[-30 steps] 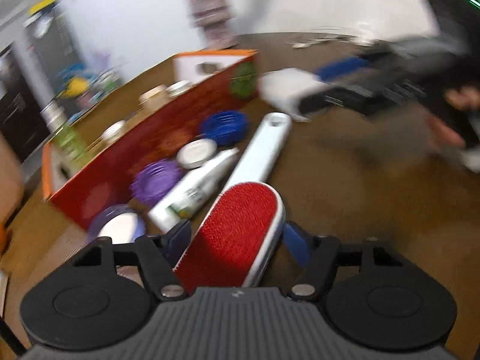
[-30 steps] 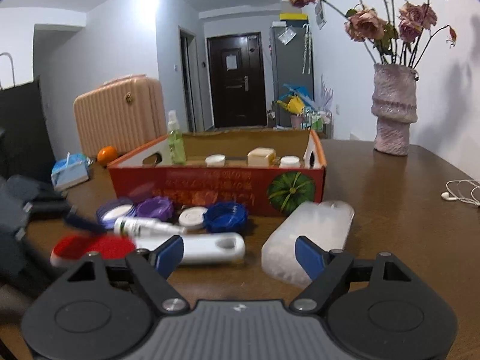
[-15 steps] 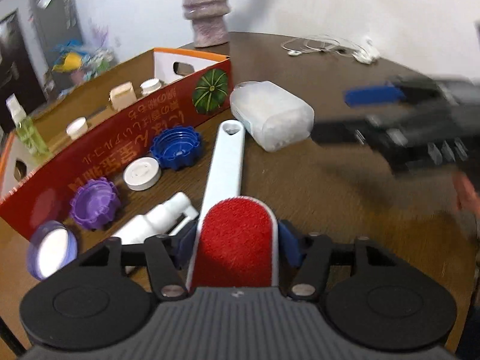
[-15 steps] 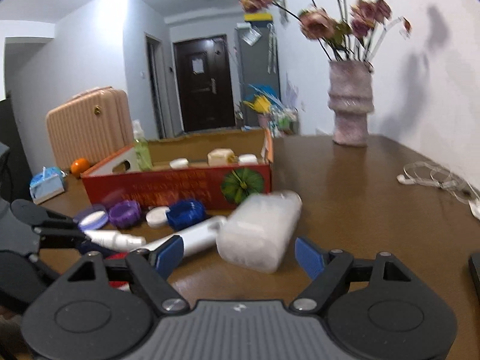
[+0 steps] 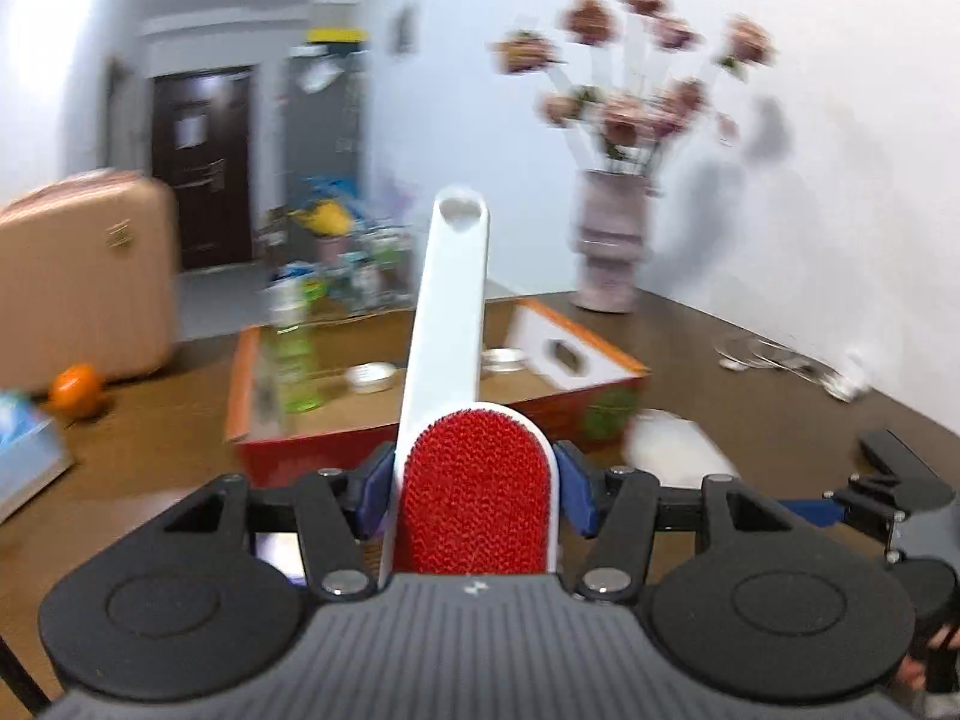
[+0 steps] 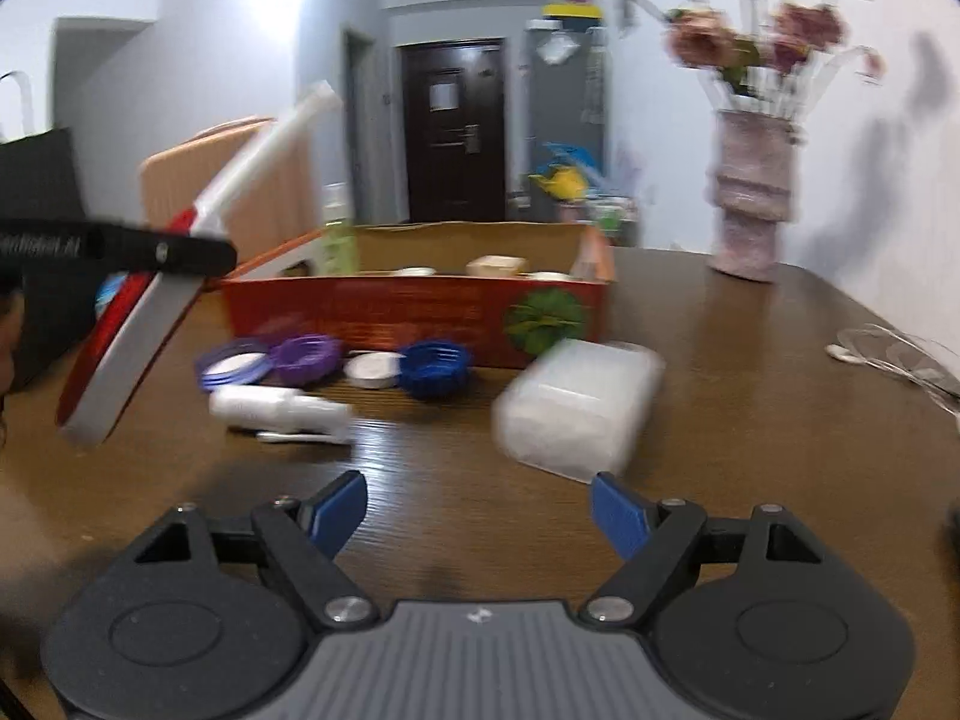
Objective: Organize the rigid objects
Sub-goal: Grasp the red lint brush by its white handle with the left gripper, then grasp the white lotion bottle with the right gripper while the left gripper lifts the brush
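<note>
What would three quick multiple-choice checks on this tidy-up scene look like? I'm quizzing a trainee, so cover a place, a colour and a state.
1. Where is the lint brush?
A. Flat on the table
B. Between the fingers of the left gripper, lifted off the table
C. Inside the box

2. What colour is the ridged cap nearest the clear plastic case?
A. Blue
B. Yellow
C. Green

3. What is between the right gripper fingers?
A. A cap
B. The bottle
C. Nothing

Answers:
1 B: the blue pads sit at both sides of the red head, jaws closing, and the right wrist view shows the brush in the air.
2 A: it lies in front of the box, plainly blue.
3 C: the jaws stand wide over bare table.
</note>
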A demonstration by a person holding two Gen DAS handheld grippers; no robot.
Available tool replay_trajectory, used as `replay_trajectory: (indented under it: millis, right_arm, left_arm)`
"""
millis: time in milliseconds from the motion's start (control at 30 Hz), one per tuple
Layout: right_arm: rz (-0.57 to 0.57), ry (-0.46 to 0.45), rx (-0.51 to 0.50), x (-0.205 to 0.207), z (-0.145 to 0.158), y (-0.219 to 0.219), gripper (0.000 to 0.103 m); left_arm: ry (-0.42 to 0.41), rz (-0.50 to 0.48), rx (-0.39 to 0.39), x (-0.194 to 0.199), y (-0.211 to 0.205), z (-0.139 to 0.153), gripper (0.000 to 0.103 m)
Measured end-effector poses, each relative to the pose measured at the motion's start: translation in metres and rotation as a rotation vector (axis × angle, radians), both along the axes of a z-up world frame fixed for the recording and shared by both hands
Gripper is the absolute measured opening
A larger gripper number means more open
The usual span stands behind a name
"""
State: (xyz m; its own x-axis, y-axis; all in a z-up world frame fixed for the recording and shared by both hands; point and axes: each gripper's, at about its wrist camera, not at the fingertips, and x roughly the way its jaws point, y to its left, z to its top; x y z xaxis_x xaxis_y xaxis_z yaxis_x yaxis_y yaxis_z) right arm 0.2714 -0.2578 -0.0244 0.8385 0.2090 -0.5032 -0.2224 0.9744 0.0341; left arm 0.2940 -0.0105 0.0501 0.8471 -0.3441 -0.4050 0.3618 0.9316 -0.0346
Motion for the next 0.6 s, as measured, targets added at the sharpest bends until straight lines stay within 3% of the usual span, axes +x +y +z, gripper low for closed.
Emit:
replay_trajectory:
  millis: [267,433,533,600]
  right_arm:
    - [0.329,-0.031,-0.173,0.06,-0.004,0.101,0.078]
    - [0.415,0.062,-0.123,0.095,-0.009,0.132,0.068]
    - [0.386,0.066,-0.159,0.092,-0.015,0.139,0.055]
    - [0.375,0.097,-0.146,0.087,-0.018,0.135,0.036]
  left_arm:
    - [-0.014,0.144,-0.106,-0.016,0.061,-0.006,0.056]
    - [0.022,0.198,-0.079,-0.022,0.07,-0.011,0.056]
    - [0.025,0.196,-0.076,-0.03,0.074,-0.013,0.056]
    - [0.027,0.188,-0.071,-0.034,0.071,-0.014,0.056]
